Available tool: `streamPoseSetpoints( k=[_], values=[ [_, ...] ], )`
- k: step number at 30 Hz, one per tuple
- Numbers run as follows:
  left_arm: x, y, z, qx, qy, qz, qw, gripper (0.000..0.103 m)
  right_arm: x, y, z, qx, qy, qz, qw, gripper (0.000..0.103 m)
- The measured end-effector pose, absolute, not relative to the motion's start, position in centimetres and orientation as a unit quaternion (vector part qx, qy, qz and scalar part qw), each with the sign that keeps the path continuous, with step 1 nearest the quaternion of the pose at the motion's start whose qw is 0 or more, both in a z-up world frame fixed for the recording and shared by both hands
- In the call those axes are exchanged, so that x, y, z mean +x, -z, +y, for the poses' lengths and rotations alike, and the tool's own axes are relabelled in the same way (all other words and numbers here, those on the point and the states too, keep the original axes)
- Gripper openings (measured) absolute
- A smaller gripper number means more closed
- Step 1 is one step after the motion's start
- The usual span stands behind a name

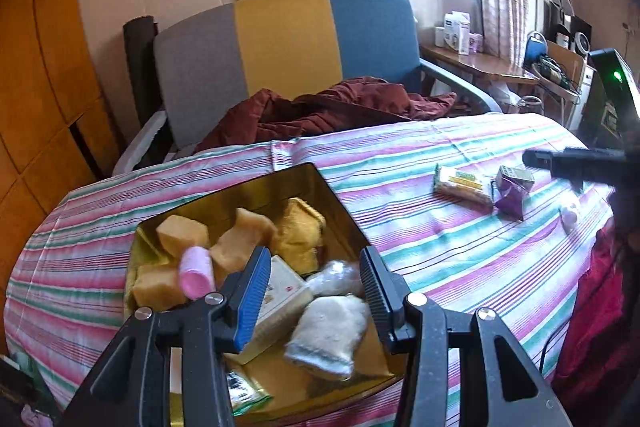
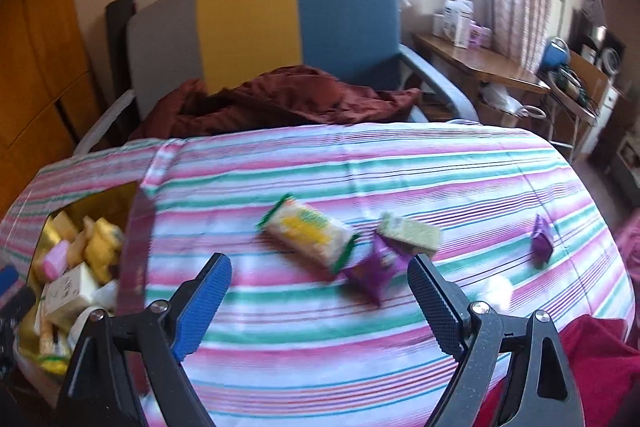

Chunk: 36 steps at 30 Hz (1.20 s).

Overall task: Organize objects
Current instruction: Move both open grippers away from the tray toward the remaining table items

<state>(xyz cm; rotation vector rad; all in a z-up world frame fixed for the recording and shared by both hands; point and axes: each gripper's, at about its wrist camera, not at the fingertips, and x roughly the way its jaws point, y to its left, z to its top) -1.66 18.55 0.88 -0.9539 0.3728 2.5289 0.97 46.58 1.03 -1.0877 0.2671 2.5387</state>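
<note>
The gold tin box [image 1: 320,195] on the striped tablecloth [image 1: 440,259] already holds most of the snacks: tan wrapped cakes [image 1: 182,235], a pink roll [image 1: 196,277], a white carton [image 1: 280,291], a clear packet and a whitish pouch [image 1: 328,335], so the sorting looks well over halfway done. The left gripper [image 1: 312,291] hangs just above the box with its jaws wide apart and nothing between them. What is left lies loose on the cloth, well apart from the box: a yellow-and-green cracker pack [image 2: 308,237], a green-beige bar [image 2: 410,233] touching a purple packet [image 2: 376,269], a second purple packet [image 2: 542,239] nearer the right edge, and a small white lump [image 2: 498,289] too blurred to name. The right gripper [image 2: 320,295] is over the cloth, fingers spread wide and empty, pointed toward the cracker pack and the purple packet, which seem the likeliest next picks.
</note>
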Motion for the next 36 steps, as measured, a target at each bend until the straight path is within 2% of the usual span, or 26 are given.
streamPoseSetpoints(
  k=[11,23,29,36],
  values=[
    [-2.4,0.3,23.0,-0.366,-0.885,0.145,0.248,0.047,1.5,1.7,54.8,-0.365,-0.883,0.171,0.242,0.090],
    [-5.4,2.4,30.2,-0.437,-0.841,0.108,0.301,0.047,3.4,3.2,58.3,-0.361,-0.854,0.254,0.275,0.090],
    [-8.8,4.6,34.5,-0.509,-0.798,0.040,0.320,0.047,4.9,2.5,59.7,-0.333,-0.848,0.279,0.305,0.091],
    [-11.9,7.5,38.0,-0.578,-0.753,-0.038,0.313,0.046,4.8,2.6,60.0,-0.332,-0.845,0.293,0.298,0.090]
  ],
)
